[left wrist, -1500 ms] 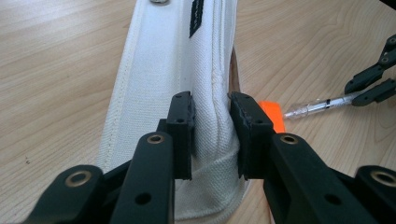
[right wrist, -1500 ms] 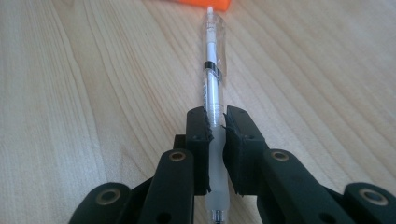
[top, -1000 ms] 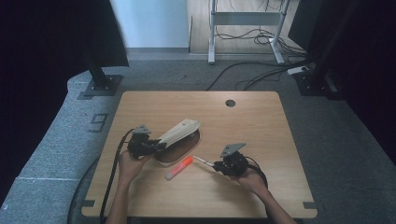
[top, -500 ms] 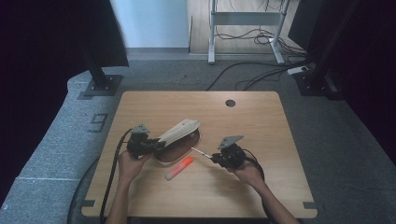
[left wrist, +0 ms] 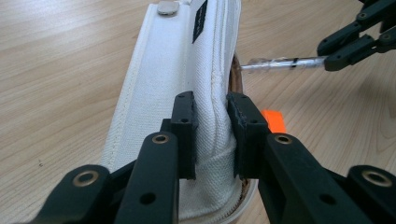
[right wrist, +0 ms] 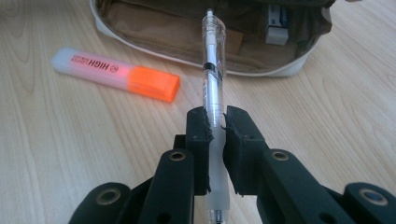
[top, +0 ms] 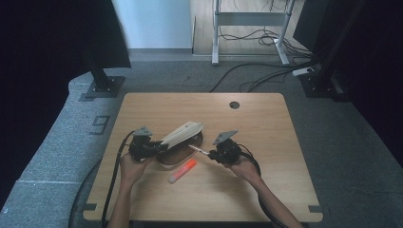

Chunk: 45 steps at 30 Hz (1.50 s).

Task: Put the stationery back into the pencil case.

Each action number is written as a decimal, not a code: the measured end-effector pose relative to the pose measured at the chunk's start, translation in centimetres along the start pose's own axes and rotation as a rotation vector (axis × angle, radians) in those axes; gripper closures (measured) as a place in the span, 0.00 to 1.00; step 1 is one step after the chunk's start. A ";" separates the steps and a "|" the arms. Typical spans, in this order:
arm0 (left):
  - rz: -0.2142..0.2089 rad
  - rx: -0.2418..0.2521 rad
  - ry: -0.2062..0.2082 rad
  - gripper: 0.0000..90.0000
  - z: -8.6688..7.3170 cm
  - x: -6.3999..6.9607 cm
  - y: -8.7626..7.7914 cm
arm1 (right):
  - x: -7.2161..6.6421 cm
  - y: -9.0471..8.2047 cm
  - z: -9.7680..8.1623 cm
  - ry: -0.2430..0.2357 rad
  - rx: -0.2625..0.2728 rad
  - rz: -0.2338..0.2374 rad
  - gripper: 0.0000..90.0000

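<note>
— Why pinch the white canvas pencil case (left wrist: 187,60) on the wooden table (top: 266,190)?
— My left gripper (left wrist: 212,126) clamps its flap, holding the mouth open; my right gripper (right wrist: 216,122) grips the clear plastic pen (right wrist: 213,70), aimed inside; the orange highlighter (right wrist: 116,73) waits alongside.

Your right gripper (top: 215,153) has carried the clear pen (top: 198,149) up and leftward across the counter (top: 266,123), away from the near right area. The pen's tip, which pointed toward the orange highlighter (top: 182,171) a second ago, now sits at the open mouth of the white pencil case (top: 183,133). Your right forearm has followed, angling further inward.
</note>
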<state>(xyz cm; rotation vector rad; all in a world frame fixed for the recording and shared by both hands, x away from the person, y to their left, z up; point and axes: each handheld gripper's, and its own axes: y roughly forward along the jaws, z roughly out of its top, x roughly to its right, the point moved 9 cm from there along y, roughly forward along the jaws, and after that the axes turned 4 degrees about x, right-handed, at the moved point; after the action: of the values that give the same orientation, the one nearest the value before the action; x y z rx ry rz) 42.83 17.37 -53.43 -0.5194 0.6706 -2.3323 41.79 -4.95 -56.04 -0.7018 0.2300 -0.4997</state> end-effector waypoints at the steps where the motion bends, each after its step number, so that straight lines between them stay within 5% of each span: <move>1: 0.000 0.000 0.000 0.82 0.0 0.0 0.0 | 0.0 0.2 0.1 -0.003 -0.002 0.001 0.87; 45: -0.017 0.003 -0.008 0.81 0.1 0.1 -0.1 | -0.6 7.8 4.8 -0.093 -0.072 0.037 0.87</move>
<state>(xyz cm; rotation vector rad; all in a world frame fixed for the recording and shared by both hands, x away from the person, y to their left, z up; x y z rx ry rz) 42.76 17.37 -53.28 -0.5346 0.6607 -2.3461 45.87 3.10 -57.62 -0.7880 0.1741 -0.4240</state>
